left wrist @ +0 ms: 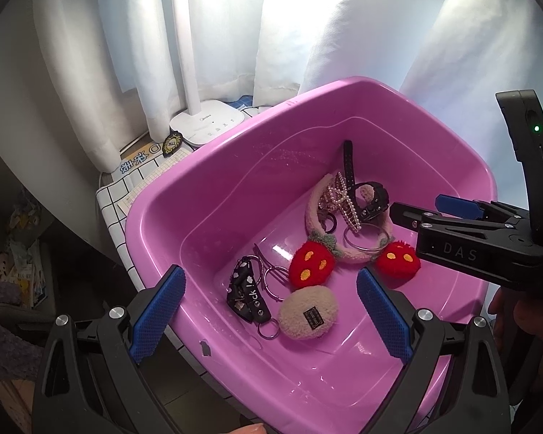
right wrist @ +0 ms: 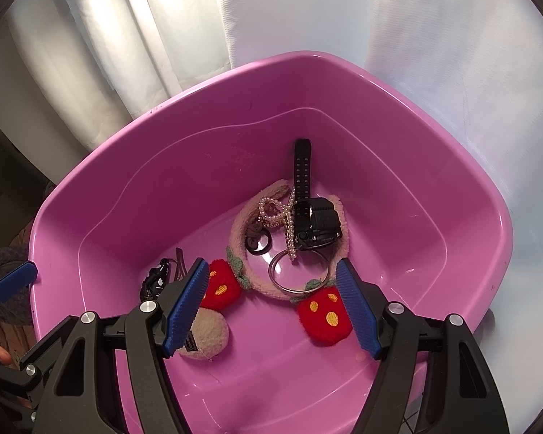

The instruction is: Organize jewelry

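Both claws, left (left wrist: pixel 269 313) and right (right wrist: pixel 273 303), wide and empty above jewelry in the pink tub (right wrist: pixel 452 188).

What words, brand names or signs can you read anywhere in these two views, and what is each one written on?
"DAS": on the side of the right gripper.
"ck !": on the black strap keychain; its first letters are hidden.
Lamp base: small logo, too small to read.
Dark tag on the beige plush charm: too small to read.
Paper by the lamp: large blue characters, upside down, unreadable.
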Tool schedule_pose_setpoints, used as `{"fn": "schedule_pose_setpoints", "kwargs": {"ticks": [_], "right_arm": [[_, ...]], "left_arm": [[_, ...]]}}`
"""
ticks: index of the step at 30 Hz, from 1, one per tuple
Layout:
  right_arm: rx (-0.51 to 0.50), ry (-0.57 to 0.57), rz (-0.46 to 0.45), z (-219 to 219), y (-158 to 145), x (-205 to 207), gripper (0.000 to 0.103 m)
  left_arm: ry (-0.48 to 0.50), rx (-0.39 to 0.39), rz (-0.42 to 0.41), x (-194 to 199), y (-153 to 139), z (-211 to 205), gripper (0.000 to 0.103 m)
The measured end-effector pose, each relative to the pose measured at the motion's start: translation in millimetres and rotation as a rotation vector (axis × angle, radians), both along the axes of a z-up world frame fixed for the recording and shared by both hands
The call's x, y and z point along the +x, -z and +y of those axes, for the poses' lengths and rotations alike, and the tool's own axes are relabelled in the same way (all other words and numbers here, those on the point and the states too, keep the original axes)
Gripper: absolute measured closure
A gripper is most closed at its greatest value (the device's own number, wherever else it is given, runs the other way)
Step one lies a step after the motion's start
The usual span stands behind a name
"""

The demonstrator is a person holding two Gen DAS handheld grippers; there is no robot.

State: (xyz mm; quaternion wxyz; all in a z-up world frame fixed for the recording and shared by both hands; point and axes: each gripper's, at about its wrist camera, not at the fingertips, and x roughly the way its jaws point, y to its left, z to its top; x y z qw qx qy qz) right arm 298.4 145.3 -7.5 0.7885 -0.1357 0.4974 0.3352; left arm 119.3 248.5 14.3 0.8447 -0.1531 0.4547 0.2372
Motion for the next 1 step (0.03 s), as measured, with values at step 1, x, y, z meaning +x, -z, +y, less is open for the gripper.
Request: {"fn": "schedule_pose_setpoints", "kwargs": {"ticks": [1], "right_arm": [[0.0, 0.0, 0.0, 0.1, -0.1, -0.3, 0.034]], "left_arm": [[0.0, -0.002, 0.0, -0.2, -0.2, -0.2, 0.009]]}}
